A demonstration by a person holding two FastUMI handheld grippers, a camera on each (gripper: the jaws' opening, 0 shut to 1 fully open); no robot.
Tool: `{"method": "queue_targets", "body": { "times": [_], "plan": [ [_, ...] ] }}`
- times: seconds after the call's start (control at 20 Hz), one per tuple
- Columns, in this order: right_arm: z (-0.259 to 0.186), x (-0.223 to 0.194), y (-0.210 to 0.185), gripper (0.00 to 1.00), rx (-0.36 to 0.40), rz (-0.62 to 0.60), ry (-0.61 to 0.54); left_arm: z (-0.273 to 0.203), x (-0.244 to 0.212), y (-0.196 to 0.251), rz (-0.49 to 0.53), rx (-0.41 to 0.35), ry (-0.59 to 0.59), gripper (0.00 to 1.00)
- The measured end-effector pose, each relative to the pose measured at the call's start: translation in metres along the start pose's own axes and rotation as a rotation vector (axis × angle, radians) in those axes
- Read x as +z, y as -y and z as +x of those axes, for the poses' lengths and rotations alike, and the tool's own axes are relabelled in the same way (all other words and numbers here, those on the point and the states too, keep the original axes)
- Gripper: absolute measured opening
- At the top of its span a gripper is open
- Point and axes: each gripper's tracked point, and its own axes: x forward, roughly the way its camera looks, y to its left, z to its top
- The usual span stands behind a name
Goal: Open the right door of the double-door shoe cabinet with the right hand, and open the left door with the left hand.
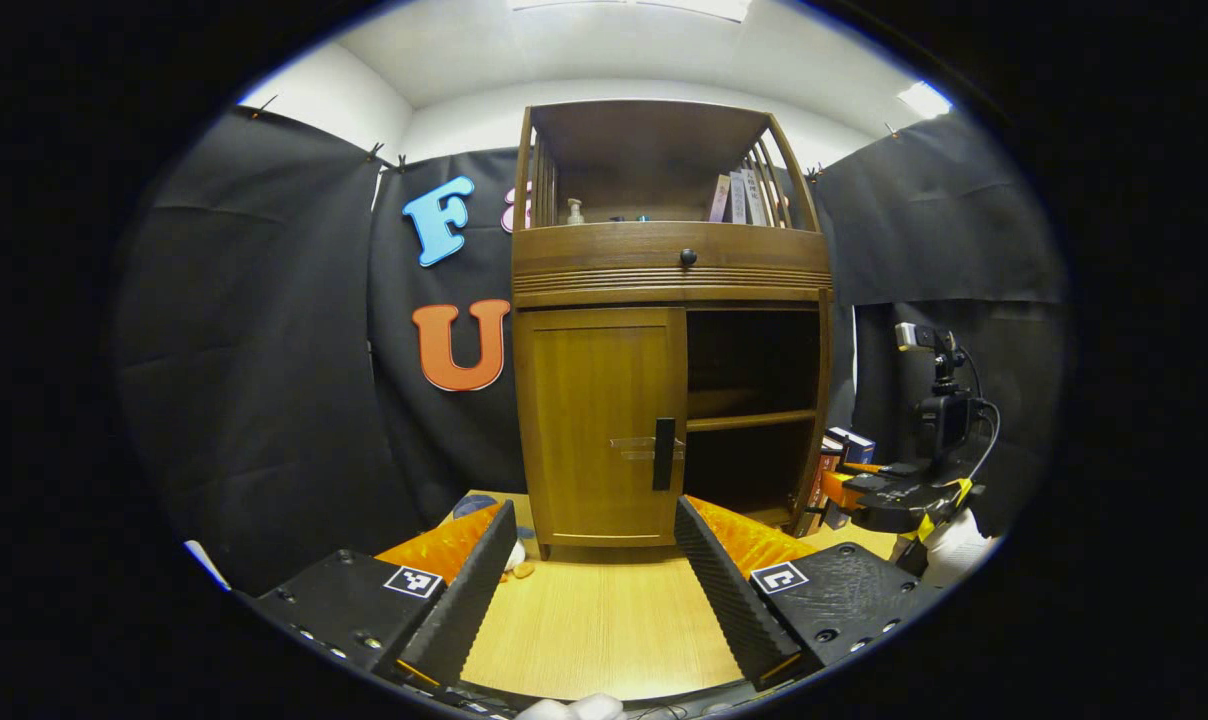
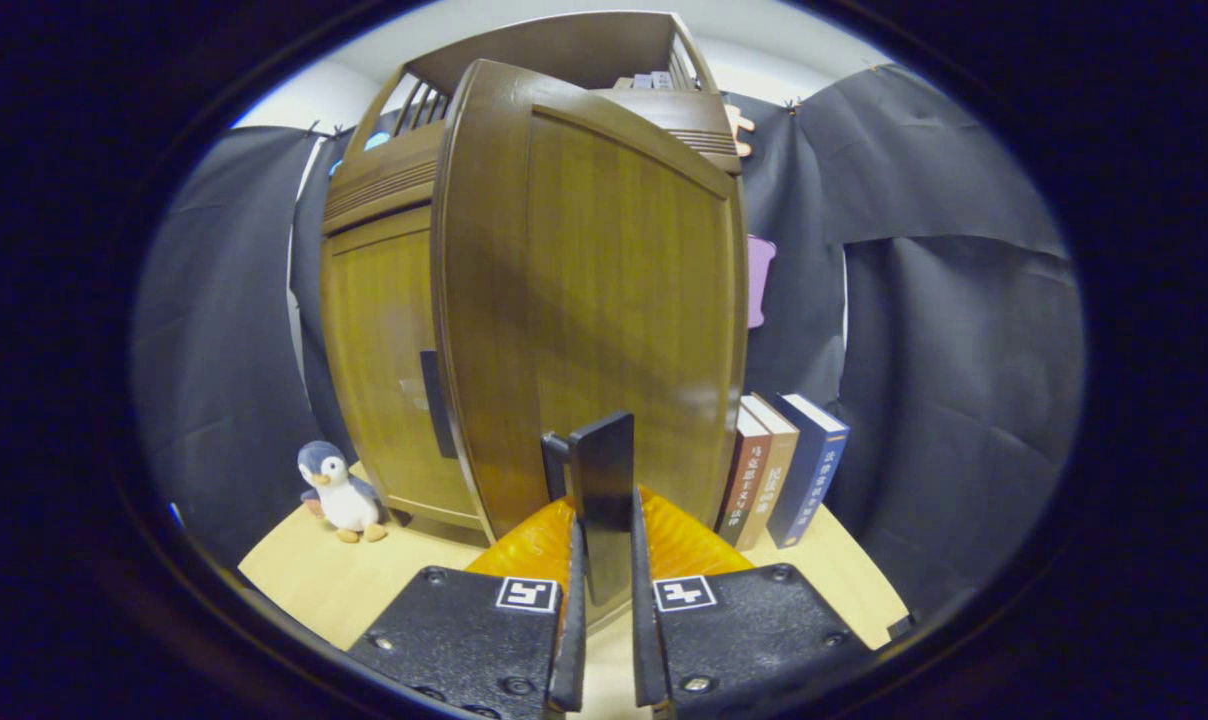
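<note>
Wooden shoe cabinet, right door ajar, its flat handle pinched by right gripper; left gripper wide apart.

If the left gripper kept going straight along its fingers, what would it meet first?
Probably the closed left door of the shoe cabinet, near its dark handle. The left gripper is open, with bare tabletop between it and the door. Depth is hard to judge.

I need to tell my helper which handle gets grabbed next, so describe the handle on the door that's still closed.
Find the wooden shoe cabinet on the table. Its right half stands open, showing shelves; the left door is shut. The handle is the dark upright bar at that door's inner edge, unlike the round knob on the drawer above.
</note>
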Motion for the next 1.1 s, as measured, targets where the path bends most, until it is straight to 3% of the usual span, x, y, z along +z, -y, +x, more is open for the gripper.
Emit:
{"method": "queue_targets", "body": {
  "times": [0.15, 0.45, 0.85, 0.9, 1.1],
  "plan": [
    [-0.008, -0.001, 0.013, 0.19, -0.009, -0.006, -0.003, 0.001, 0.000, 0.009, 0.002, -0.019, -0.003, 1.00],
    [-0.018, -0.002, 0.042, 0.15, -0.025, 0.009, -0.004, 0.006, -0.004, 0.024, 0.008, -0.038, -0.008, 0.96],
    [-0.025, 0.000, 0.100, 0.06, -0.131, 0.000, -0.005, 0.018, -0.006, 0.047, 0.006, -0.082, -0.020, 1.00],
    [-0.023, 0.000, 0.108, 0.05, -0.126, 0.009, -0.003, 0.019, -0.006, 0.052, 0.005, -0.091, -0.026, 0.96],
    [-0.027, -0.003, 0.127, 0.04, -0.062, 0.028, -0.010, 0.025, -0.004, 0.074, 0.026, -0.085, -0.014, 0.96]
  ]
}}
